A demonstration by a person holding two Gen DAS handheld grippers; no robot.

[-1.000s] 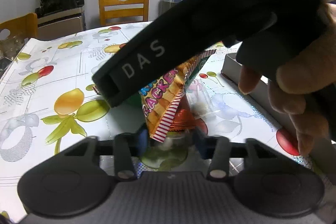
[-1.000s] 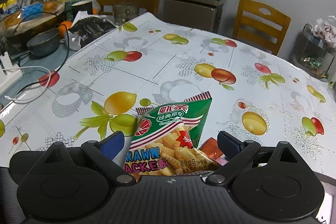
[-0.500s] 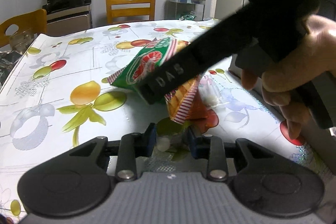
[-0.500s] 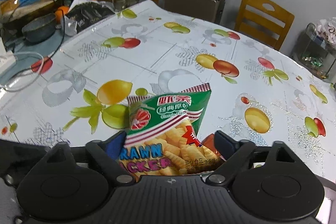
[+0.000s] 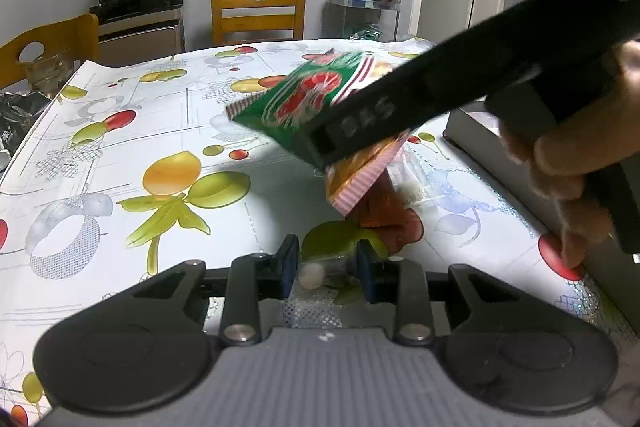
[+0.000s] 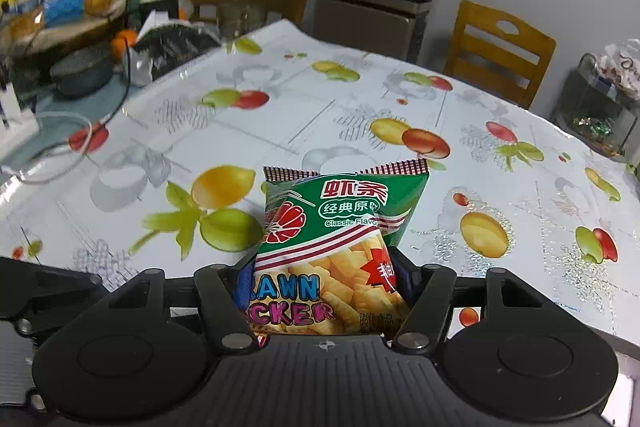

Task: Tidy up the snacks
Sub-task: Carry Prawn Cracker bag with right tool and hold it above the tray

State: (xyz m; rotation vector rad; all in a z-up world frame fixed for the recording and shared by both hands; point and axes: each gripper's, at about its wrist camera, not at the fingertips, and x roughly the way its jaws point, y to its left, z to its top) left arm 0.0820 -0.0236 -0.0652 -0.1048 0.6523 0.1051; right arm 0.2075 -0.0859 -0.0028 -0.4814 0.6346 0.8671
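A green prawn cracker bag (image 6: 340, 227) sits between the fingers of my right gripper (image 6: 324, 279). Its jaws are closing and the blue pads press both sides of the bag. In the left wrist view the same bag (image 5: 304, 103) hangs tilted above the table, with a black finger of the right gripper (image 5: 372, 115) across it and a hand (image 5: 576, 155) behind. My left gripper (image 5: 326, 267) is low over the table, shut on a clear packet (image 5: 316, 273) with a white ball inside. An orange-red packet (image 5: 384, 211) lies just beyond it.
A grey box (image 5: 472, 131) stands at the table's right edge. Wooden chairs (image 6: 496, 51) line the far side. Bowls, bags and cables (image 6: 80, 67) crowd a side surface to the left. The fruit-print tablecloth (image 6: 280, 115) covers the table.
My right gripper's fingers have closed in on the prawn cracker bag and lifted it, so its green end now points up and away. My left gripper has stayed in place.
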